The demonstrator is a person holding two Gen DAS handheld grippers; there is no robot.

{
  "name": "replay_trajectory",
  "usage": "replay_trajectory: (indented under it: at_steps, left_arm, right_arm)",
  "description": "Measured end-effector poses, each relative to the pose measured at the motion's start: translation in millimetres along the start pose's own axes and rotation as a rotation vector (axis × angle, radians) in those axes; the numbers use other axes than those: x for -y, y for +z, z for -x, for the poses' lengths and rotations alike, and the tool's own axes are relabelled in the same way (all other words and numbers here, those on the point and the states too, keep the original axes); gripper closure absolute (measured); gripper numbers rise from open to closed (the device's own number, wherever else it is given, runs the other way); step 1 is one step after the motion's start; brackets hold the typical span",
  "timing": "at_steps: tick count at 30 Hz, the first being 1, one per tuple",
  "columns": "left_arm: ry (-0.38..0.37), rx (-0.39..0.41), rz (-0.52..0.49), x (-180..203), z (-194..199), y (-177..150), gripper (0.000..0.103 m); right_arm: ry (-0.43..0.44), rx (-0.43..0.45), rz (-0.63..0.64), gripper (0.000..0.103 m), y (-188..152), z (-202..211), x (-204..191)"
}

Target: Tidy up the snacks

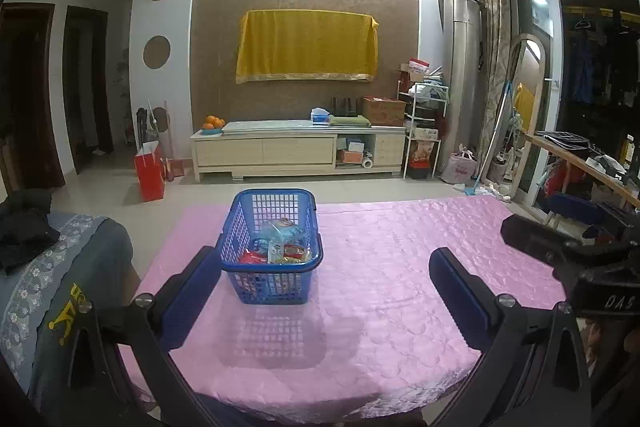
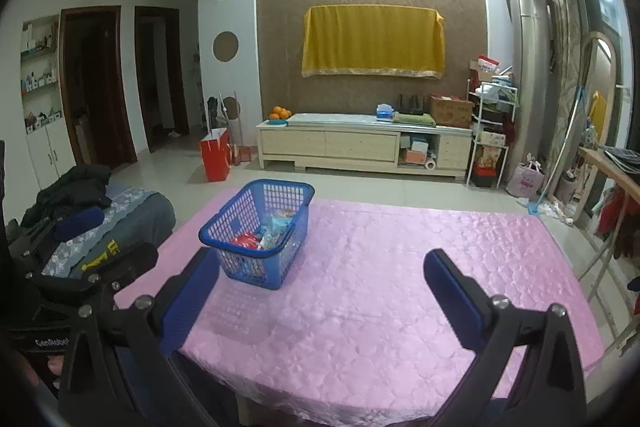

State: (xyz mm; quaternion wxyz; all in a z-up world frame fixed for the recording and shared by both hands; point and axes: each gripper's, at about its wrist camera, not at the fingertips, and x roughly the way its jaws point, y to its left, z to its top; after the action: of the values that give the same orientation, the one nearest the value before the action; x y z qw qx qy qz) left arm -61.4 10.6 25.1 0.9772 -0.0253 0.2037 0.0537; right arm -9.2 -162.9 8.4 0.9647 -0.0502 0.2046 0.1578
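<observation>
A blue plastic basket (image 1: pixel 276 283) stands on the pink table (image 1: pixel 400 267), left of its middle. Several snack packets (image 1: pixel 282 245) lie inside it. In the right wrist view the basket (image 2: pixel 256 267) and its snack packets (image 2: pixel 264 233) show at the left of the table (image 2: pixel 400 287). My left gripper (image 1: pixel 326 293) is open and empty, held above the table's near edge with the basket just ahead of its left finger. My right gripper (image 2: pixel 320 291) is open and empty, to the right of the basket. The right gripper's body also shows at the right edge of the left wrist view (image 1: pixel 568 259).
A sofa with a blue cover (image 1: pixel 60 279) and dark clothes (image 1: pixel 24 227) stands left of the table. A TV cabinet (image 1: pixel 300 147) lines the far wall, with a red bag (image 1: pixel 150 171) on the floor. A wooden table (image 1: pixel 584 163) and clutter stand at the right.
</observation>
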Motion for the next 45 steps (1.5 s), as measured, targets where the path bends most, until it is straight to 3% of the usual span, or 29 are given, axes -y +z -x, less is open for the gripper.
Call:
replay_trajectory:
  at_steps: [45]
  left_arm:
    - [-0.027,-0.038,0.019,3,3,-5,0.0]
  right_arm:
    - [-0.023,-0.037,-0.011,0.0,-11,4,2]
